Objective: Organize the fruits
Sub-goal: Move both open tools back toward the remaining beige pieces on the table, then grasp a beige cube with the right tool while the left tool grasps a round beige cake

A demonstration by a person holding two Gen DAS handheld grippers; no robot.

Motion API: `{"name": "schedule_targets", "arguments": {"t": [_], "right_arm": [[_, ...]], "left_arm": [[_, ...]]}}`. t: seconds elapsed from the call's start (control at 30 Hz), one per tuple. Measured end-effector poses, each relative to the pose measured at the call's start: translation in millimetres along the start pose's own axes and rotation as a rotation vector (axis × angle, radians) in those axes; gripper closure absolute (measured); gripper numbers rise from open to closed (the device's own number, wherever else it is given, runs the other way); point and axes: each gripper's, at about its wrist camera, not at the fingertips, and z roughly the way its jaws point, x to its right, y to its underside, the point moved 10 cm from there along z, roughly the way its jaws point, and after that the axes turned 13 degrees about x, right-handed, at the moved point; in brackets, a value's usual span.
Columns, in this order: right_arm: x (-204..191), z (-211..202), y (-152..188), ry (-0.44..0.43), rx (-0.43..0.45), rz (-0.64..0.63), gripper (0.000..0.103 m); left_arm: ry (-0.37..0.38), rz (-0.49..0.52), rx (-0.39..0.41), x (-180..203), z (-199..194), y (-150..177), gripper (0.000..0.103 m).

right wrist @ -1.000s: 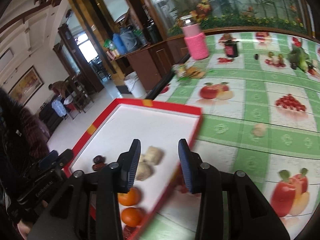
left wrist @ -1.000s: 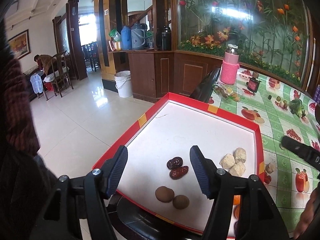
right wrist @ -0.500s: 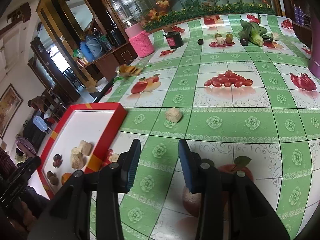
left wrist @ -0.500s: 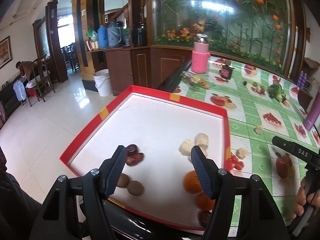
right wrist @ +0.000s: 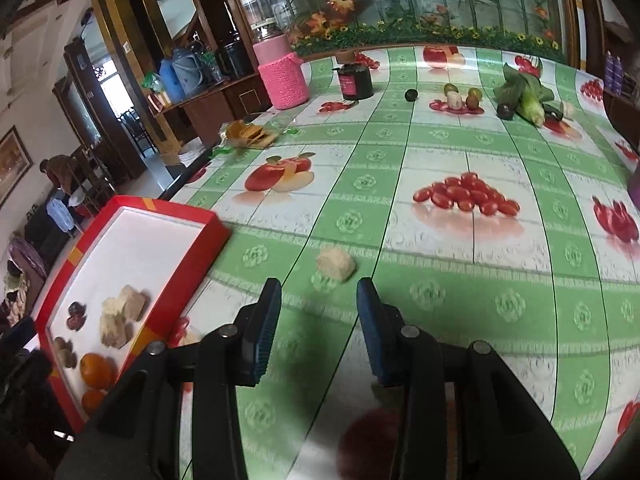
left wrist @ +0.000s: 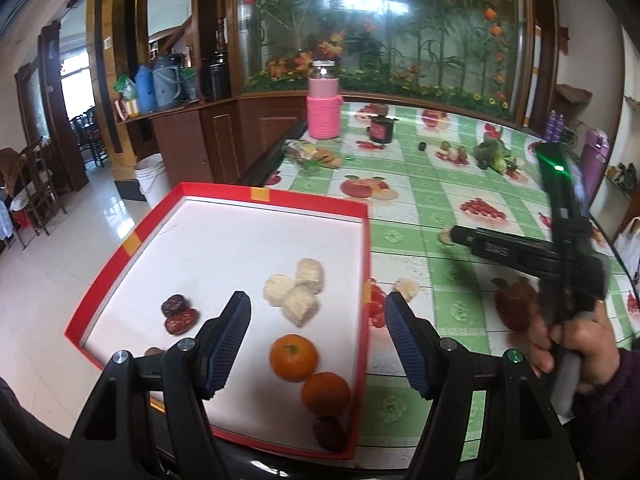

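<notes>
Hidden/unclear: left wrist view only shows the rear of the right gripper (left wrist: 460, 236); its tips sit over a pale lump at 3 o'clock, fingers not resolvable there. A brownish fruit at the red tray's (left wrist: 128, 246) near-left corner is mostly blocked by the left finger (left wrist: 226, 344). The dark red date (left wrist: 330, 432) at the tray's near-right corner is partly blurred. Small pale piece (left wrist: 406, 289) outside the tray's right wall is soft-edged.

Versus 0.5 s ago: left view has swung right, so the two oranges (left wrist: 294, 357) are now fully visible between the fingers. In the right wrist view the pale block (right wrist: 336, 263) has gone from mid-frame to just ahead of the tips.

Left gripper (left wrist: 318, 338): jaws wide apart, nothing between them, above the tray's near edge; oranges at 6 o'clock of the tips, three pale blocks (left wrist: 298, 298) at 11 o'clock, two dates (left wrist: 179, 315) at 9 o'clock.

Right gripper (right wrist: 318, 326): jaws apart, empty. Pale block on the green tablecloth (right wrist: 460, 152), at 12 o'clock, just beyond the tips, not touching. Tray at 9 o'clock.
</notes>
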Motion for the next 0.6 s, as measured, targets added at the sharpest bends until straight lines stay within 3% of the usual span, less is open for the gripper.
{"name": "schedule_targets", "arguments": {"t": [0.3,0.4,0.5,0.53,0.6], "right_arm": [[8.0,30.5,3.3,-0.003,-0.065,0.012,0.062],[8.5,32.1,2.6,-0.026,-0.068,0.020,0.075],[12.0,31.9,1.3,-0.021,-0.075,0.023,0.075],[14.1,31.5,0.3,-0.019,-0.074,0.028,0.075],[19.1,29.2,-2.8,-0.024,-0.074,0.062,0.075]], "left_arm": [[0.042,0.054,-0.057,36.8,14.7,8.9,0.034],[0.061,0.081,-0.070,53.6,19.0,10.5,0.034],[0.097,0.095,-0.084,69.6,24.5,11.1,0.035],[0.102,0.103,-0.091,73.7,28.4,11.5,0.036],[0.108,0.126,-0.114,82.7,36.9,15.4,0.049]]}}
